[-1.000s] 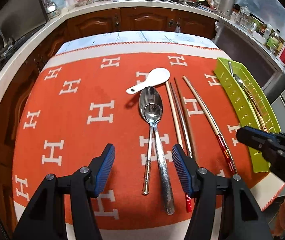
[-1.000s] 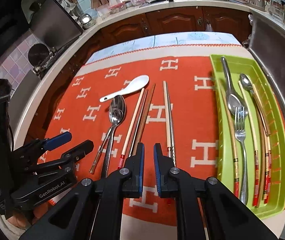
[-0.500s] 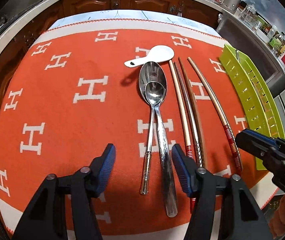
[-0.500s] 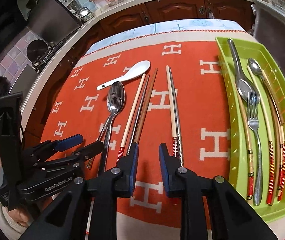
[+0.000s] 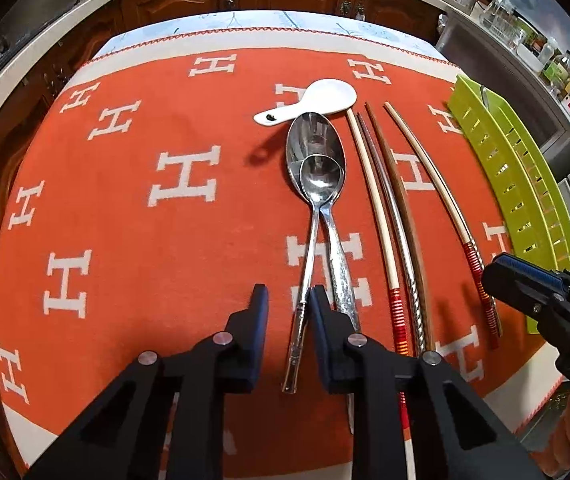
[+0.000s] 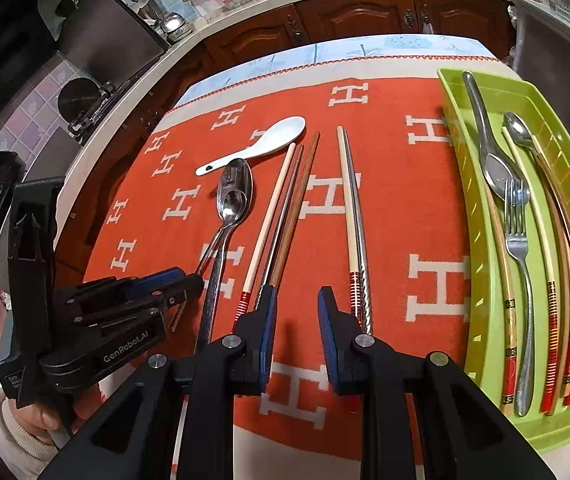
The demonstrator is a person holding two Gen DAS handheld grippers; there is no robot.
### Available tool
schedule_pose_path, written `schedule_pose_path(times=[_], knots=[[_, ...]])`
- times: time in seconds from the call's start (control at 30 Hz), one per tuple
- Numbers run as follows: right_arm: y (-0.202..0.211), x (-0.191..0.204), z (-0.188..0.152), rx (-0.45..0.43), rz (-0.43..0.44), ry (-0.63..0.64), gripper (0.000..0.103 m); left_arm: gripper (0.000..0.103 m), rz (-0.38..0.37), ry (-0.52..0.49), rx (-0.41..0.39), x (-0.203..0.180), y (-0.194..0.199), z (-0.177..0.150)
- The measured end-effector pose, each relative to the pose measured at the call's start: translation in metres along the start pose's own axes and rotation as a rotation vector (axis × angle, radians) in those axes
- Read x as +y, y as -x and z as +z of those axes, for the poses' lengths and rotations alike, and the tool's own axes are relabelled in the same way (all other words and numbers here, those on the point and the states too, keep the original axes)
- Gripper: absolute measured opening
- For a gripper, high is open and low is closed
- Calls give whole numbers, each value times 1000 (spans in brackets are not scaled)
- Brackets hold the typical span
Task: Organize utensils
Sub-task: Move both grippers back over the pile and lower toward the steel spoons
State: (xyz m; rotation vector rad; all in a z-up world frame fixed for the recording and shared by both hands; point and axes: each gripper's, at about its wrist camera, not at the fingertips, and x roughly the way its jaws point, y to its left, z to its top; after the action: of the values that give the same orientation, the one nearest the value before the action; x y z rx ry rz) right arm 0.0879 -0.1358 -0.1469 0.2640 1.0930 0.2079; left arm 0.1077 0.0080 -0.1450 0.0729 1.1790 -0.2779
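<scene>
On the orange cloth lie a white ceramic spoon, a large steel spoon and a small steel spoon resting in its bowl. Several chopsticks lie to their right. My left gripper hangs low over the small spoon's thin handle. Its jaws are closing with the handle between them, and the left pad still stands off it. My right gripper is open over bare cloth. Brown chopsticks run to its left finger, and a cream and steel pair lies to its right.
A green slotted tray at the cloth's right edge holds spoons, a fork and several chopsticks. The table's near edge lies just below both grippers. Wooden cabinets and a crowded counter ring the table. A person's hand holds the left gripper.
Both grippers have sunk closer to the cloth. The left jaws have narrowed from wide apart around the small spoon's handle. The right jaws have parted a little.
</scene>
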Motion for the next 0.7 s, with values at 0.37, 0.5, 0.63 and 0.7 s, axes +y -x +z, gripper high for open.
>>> schedule_pose_path(times=[0.37,0.5,0.63,0.7], knots=[[-3,1,-1,-6,3,6,21,19,79,-118,11,-15,-4,8],[-4,2,-2,0,5,5,21,16,73,-127,11,-16,-6,11],[-4,7,-2,-2,7,16,21,16,86,-162,-3,-20,-9,16],[-4,8,-2,-5,6,21,21,16,83,-164,-5,-22,-11,19]])
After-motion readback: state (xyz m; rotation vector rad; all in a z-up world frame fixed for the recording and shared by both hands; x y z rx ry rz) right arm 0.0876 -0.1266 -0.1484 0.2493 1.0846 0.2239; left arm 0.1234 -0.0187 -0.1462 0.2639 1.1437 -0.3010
